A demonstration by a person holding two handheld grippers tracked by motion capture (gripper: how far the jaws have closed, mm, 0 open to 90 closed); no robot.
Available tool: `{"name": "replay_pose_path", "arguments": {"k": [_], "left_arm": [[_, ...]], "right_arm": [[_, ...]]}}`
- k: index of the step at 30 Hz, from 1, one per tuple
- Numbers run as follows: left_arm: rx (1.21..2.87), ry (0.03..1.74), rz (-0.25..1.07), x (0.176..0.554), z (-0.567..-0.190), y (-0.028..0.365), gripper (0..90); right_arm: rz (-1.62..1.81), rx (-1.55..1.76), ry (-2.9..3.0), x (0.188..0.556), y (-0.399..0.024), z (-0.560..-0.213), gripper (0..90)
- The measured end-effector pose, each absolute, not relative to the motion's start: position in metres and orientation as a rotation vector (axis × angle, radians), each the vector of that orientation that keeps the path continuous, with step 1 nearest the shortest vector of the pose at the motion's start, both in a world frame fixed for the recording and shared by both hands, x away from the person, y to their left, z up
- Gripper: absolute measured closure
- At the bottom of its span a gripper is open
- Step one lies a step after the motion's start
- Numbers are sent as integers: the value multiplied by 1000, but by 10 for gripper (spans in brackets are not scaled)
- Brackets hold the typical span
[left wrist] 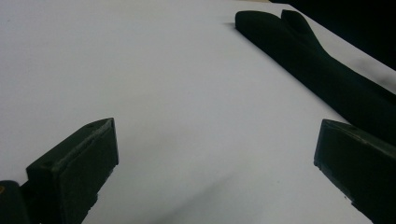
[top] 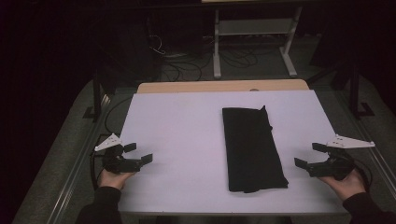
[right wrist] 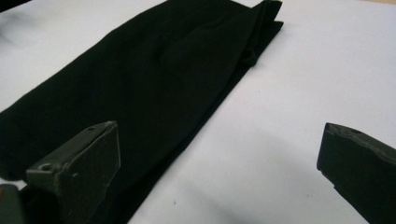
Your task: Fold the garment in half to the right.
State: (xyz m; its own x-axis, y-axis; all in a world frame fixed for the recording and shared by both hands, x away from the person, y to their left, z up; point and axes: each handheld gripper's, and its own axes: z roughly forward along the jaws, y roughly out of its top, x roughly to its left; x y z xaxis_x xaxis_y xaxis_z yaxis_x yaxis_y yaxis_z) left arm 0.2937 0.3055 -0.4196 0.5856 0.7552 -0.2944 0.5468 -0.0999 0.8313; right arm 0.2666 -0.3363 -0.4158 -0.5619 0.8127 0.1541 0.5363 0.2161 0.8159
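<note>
A white-topped table [top: 177, 126] is carrying 1 folded black cloth [top: 252, 149], which is lying flat right of the table's centre.

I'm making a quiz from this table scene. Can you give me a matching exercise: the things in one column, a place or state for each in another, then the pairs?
Things:
1. left gripper
2. right gripper
3. cloth
4. table

Places or states:
A. black, folded, lying flat
B. white top, wooden far edge
C. open, at the table's right edge
D. open, at the table's left edge

Pairs: 1-D, 2-C, 3-A, 4-B
</note>
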Motion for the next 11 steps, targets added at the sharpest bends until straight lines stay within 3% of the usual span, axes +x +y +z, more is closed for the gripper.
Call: {"name": "replay_pose_path", "arguments": {"k": [11], "left_arm": [[1794, 1071, 268, 290, -423, 309, 0]], "right_arm": [[1250, 1293, 2202, 258, -340, -426, 0]]}}
